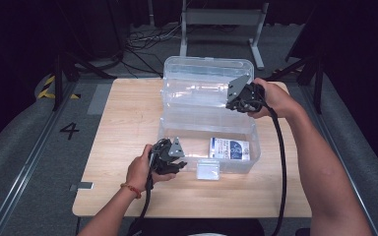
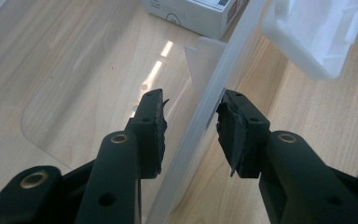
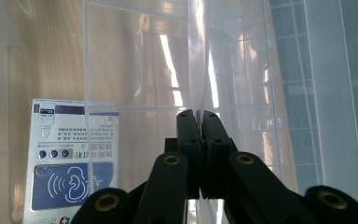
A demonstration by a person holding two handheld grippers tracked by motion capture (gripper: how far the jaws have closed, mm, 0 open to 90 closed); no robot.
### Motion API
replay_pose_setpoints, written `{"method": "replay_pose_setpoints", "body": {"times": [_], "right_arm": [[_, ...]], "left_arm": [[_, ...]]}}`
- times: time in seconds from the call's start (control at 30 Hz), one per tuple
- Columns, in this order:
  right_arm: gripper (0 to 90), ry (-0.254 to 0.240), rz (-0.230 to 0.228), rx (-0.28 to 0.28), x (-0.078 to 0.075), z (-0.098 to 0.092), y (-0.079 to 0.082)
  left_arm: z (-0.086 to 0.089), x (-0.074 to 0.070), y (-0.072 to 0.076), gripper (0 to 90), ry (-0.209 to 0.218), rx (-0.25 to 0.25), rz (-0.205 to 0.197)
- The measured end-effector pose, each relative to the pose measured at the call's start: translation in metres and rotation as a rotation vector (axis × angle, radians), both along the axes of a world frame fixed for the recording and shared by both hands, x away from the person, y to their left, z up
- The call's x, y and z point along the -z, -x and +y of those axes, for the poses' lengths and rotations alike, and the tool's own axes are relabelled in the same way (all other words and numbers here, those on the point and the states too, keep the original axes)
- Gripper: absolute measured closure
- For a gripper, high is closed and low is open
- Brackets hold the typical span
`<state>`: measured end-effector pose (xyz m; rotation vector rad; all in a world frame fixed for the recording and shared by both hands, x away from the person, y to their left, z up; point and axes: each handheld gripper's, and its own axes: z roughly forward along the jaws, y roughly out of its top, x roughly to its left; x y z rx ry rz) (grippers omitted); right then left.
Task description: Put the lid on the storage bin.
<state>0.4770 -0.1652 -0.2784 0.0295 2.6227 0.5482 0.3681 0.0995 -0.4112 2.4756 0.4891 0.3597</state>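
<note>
Here the left gripper (image 1: 173, 158) straddles the front wall of the clear box (image 1: 177, 129) near the desk's front edge, jaws parted and off the plastic, seemingly to steady it. Inside lies a small carton (image 1: 229, 148), toward the box's right end. The front latch (image 1: 208, 171) hangs beside it. The right gripper (image 1: 241, 98) pinches the raised lid (image 1: 202, 78) at its right edge, holding it open.

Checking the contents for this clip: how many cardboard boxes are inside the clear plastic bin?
1. The white and blue box lies flat on the floor of the bin, toward its front right corner. Nothing else seems hidden.
</note>
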Motion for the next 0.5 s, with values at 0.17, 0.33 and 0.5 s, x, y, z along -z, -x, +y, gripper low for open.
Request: {"method": "replay_pose_setpoints", "body": {"times": [0.17, 0.33, 0.5], "right_arm": [[88.5, 0.004, -0.018, -0.014, -0.0002, -0.0004, 0.0039], [88.4, -0.004, -0.019, -0.006, 0.0005, -0.0029, 0.0051], [88.4, -0.002, -0.025, -0.012, 0.0004, -0.0027, 0.0089]], "left_arm": [[-0.0025, 0.0003, 0.0021, 61.3, 0.003, -0.008, -0.007], [-0.0023, 0.0010, 0.0027, 61.6, 0.028, -0.007, -0.013], [-0.0034, 0.0018, 0.0035, 61.5, 0.042, -0.008, -0.020]]}}
